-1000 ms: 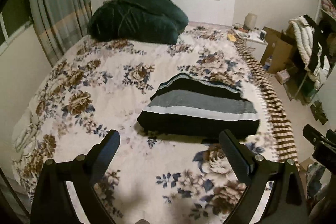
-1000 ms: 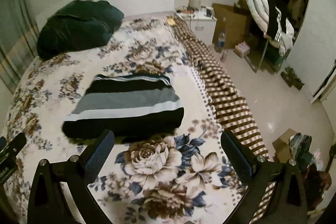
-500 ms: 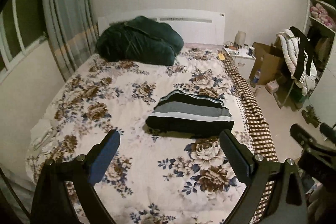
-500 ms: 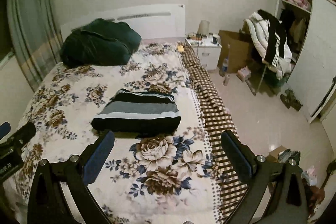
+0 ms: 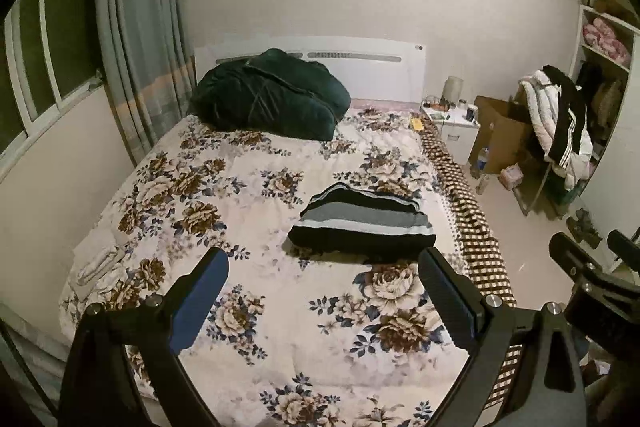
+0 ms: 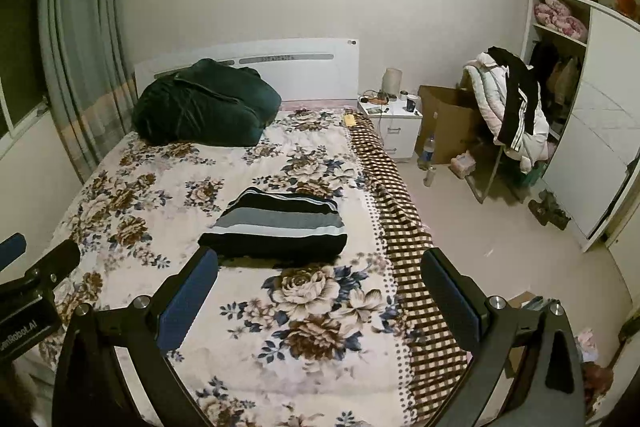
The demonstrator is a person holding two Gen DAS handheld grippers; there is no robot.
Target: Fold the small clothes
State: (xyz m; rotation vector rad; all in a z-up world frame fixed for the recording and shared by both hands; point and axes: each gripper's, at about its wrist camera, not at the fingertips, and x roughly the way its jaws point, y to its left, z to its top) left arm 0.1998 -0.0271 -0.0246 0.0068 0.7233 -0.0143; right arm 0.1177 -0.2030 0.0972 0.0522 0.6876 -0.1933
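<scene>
A folded black, grey and white striped garment (image 5: pixel 362 223) (image 6: pixel 276 225) lies flat on the flowered bedspread (image 5: pixel 224 195) (image 6: pixel 132 211), toward the bed's right side. My left gripper (image 5: pixel 322 295) is open and empty, held well back from the garment above the foot of the bed. My right gripper (image 6: pixel 318 285) is also open and empty, at a similar distance. The right gripper's body shows at the left wrist view's right edge, and the left gripper's body at the right wrist view's left edge.
A dark green bundle (image 5: pixel 268 95) sits by the white headboard (image 5: pixel 376 63). A brown checked blanket (image 6: pixel 404 239) hangs off the bed's right side. A nightstand (image 6: pixel 394 125), cardboard box (image 6: pixel 448 121), clothes-laden chair (image 6: pixel 508 103) and wardrobe (image 6: pixel 592 147) stand to the right. Curtains (image 5: pixel 132 39) hang at left.
Both grippers have pulled back and up from the folded garment, which now looks smaller and farther away. The garment has not moved, and both jaws have stayed open.
</scene>
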